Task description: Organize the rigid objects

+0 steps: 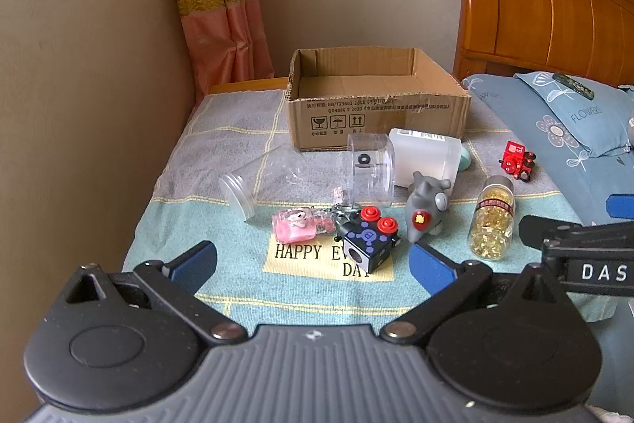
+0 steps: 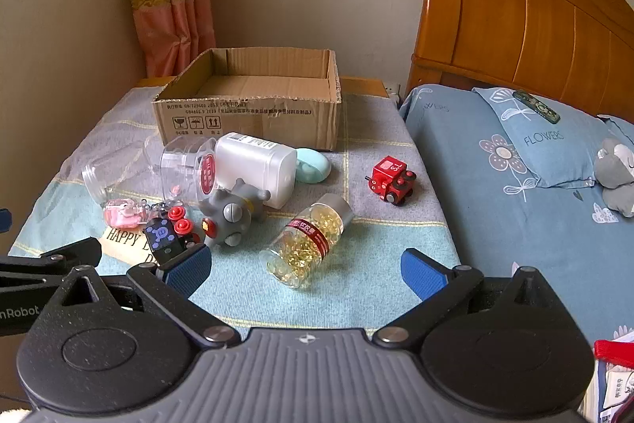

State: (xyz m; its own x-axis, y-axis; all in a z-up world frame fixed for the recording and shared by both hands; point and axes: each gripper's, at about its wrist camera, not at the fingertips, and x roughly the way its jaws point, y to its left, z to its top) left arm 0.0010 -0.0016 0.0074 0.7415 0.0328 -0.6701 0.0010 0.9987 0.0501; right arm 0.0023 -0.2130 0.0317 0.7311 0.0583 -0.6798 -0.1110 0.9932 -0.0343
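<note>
Both claws, the left [image 1: 313,262] and the right [image 2: 305,270], gape apart, gripping nothing. In front of the cardboard box [image 2: 253,106] lie jars, toys and a pill bottle [image 2: 307,240].

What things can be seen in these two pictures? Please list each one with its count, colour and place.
cardboard box: one, brown, open, at the back of the table
clear jars: two, transparent, lying in front of the box
white bottle: one, lying beside the jars
capsule bottle: one, clear with gold capsules, lying at the front
grey toy: one, grey, middle
toy train: one, red, right edge of the table
cube toy: one, black and blue with red buttons, front
pink keychain: one, left of the cube
mint case: one, behind the white bottle
left gripper: open, empty
right gripper: open, empty
</note>
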